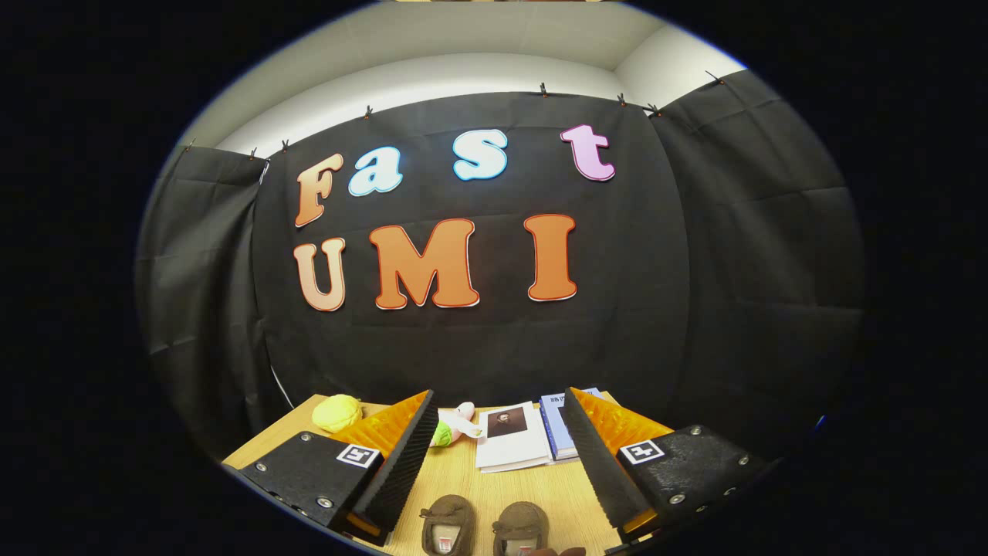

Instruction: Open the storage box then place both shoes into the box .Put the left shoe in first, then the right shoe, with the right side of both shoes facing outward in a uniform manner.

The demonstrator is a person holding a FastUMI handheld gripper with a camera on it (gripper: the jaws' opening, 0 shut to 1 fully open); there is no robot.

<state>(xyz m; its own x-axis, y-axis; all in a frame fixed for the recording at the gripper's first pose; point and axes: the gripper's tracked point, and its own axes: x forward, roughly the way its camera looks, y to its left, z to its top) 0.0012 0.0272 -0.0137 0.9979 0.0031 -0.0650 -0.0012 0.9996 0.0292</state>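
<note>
I have the gripper [494, 455] held above the wooden table [463, 486], fingers wide apart, nothing between them. Two small brown shoes [485, 527] sit side by side on the table, low between the fingers and nearer than the tips; left one [448, 525], right one [522, 527], toes pointing away from me. Beyond the fingertips: white booklet with a portrait [509, 436], blue book [557, 425] just beside it, small plush toy [455, 425], yellow ball-like thing [337, 412] off past my left finger. Storage box can't tell where
</note>
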